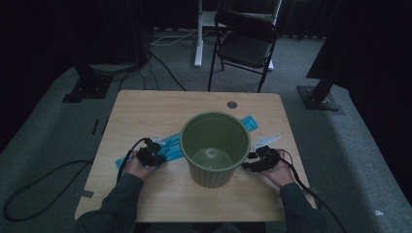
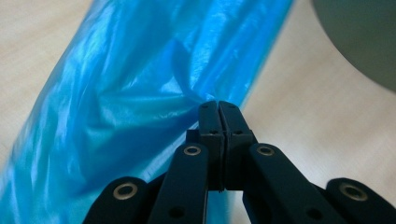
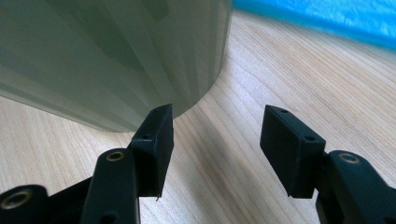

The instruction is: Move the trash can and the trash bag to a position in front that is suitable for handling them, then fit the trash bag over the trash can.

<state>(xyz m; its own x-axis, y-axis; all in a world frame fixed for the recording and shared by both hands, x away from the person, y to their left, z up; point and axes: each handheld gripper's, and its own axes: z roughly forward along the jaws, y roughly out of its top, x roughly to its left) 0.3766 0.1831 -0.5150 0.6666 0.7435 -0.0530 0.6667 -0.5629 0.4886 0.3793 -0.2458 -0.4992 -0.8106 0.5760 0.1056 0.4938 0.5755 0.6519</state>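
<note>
While the high view is pretty dim, you can see the blue plastic bag (image 1: 170, 144) lying flat across the middle of the table (image 1: 145, 109), running behind the green bin (image 1: 214, 145), which hides its mid part. The left gripper (image 1: 154, 151) sits on the bag's left stretch; the right gripper (image 1: 252, 162) waits beside the bin. From the left gripper view, jaws are pinched together on a fold of bag (image 2: 140, 93), tips buried in crinkles. Right gripper view: jaws apart, nothing between, bin wall (image 3: 116, 56) just ahead, top cut off.

I work in what looks like a dim lab or recording room: grey carpet (image 1: 53, 131), dark curtains, cables (image 1: 160, 73) across the floor, black stand bases (image 1: 320, 97), a folding chair (image 1: 243, 46) and a small wooden table (image 1: 145, 109).
</note>
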